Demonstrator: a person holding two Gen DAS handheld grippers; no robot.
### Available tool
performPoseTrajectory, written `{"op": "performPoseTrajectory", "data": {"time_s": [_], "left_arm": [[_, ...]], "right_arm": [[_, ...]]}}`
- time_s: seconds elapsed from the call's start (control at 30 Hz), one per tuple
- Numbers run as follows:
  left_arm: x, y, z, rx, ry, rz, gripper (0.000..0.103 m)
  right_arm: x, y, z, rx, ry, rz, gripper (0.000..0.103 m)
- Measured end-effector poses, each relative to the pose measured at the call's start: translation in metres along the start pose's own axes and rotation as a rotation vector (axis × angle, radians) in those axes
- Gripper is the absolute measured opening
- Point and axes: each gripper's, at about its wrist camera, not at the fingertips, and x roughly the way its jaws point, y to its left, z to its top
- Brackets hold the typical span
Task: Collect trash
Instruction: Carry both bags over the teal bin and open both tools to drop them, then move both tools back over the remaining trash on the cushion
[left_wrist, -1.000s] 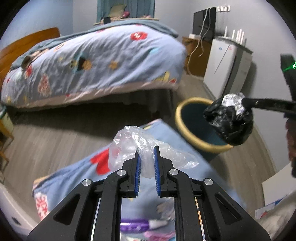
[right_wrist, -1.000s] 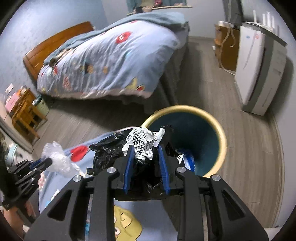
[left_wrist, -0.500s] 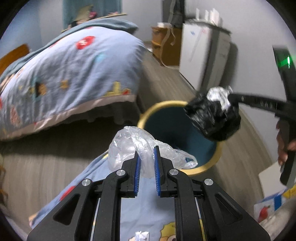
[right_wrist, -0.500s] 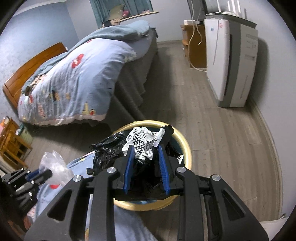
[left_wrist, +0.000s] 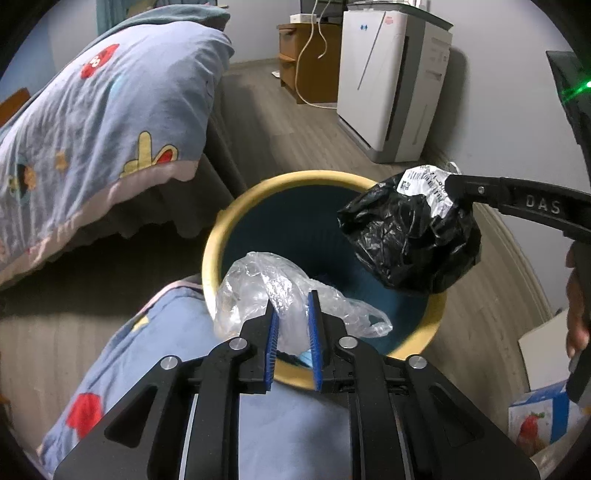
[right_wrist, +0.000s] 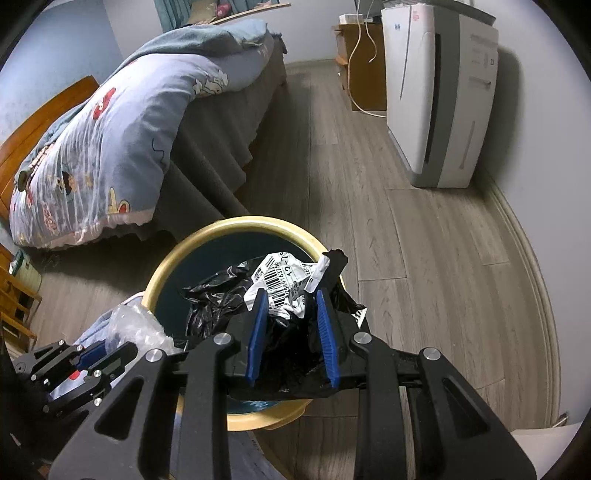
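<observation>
Hanging over the round yellow-rimmed, dark blue waste bin (left_wrist: 221, 236), a crumpled clear plastic bag (left_wrist: 266, 284) is seen between the opening jaws of the left gripper (left_wrist: 291, 325). A crumpled black plastic bag with a white barcode label (right_wrist: 284, 314) is gripped by the right gripper (right_wrist: 291, 321); the barcode is readable only from the right wrist. Nearby are a quilted bed (right_wrist: 110, 140) and a white appliance (right_wrist: 439, 88).

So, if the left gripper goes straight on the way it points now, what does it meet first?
Probably the inside of the bin. The left gripper, jaws opening around the clear plastic bag, aims over its near rim; depth is unclear.
</observation>
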Motion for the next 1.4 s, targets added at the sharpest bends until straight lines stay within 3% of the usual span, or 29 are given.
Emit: {"op": "performPoseTrajectory", "data": {"time_s": [0.13, 0.23, 0.37, 0.63, 0.73, 0.9, 0.97, 1.07, 1.13, 1.3, 1.4], "left_arm": [[0.006, 0.001, 0.001, 0.021, 0.0, 0.009, 0.02], [0.007, 0.001, 0.002, 0.029, -0.001, 0.019, 0.029], [0.0, 0.008, 0.002, 0.02, -0.03, 0.06, 0.058], [-0.019, 0.026, -0.005, -0.033, -0.049, 0.089, 0.062], [-0.03, 0.031, -0.012, -0.047, -0.051, 0.097, 0.063], [-0.049, 0.039, -0.025, -0.051, -0.051, 0.119, 0.063], [-0.058, 0.043, -0.032, -0.066, -0.049, 0.127, 0.064], [-0.073, 0.05, -0.042, -0.099, -0.063, 0.134, 0.075], [-0.085, 0.053, -0.049, -0.124, -0.074, 0.134, 0.078], [-0.116, 0.059, -0.07, -0.152, -0.099, 0.133, 0.084], [-0.138, 0.063, -0.087, -0.147, -0.108, 0.148, 0.084]], "right_arm": [[0.001, 0.003, 0.001, 0.007, -0.008, 0.018, 0.027], [0.003, 0.008, 0.001, -0.001, -0.009, 0.03, 0.027], [0.004, 0.012, 0.003, 0.003, -0.016, 0.05, 0.028], [0.007, 0.026, 0.003, -0.028, -0.013, 0.077, 0.032], [0.006, 0.034, 0.002, -0.044, -0.018, 0.092, 0.052], [0.004, 0.046, 0.0, -0.097, -0.019, 0.083, 0.063], [0.001, 0.049, -0.001, -0.093, -0.022, 0.092, 0.074], [-0.008, 0.053, -0.002, -0.093, -0.042, 0.109, 0.092], [-0.02, 0.059, -0.002, -0.115, -0.067, 0.103, 0.097], [-0.054, 0.077, -0.01, -0.131, -0.098, 0.098, 0.097], [-0.081, 0.101, -0.017, -0.214, -0.125, 0.088, 0.097]]}}
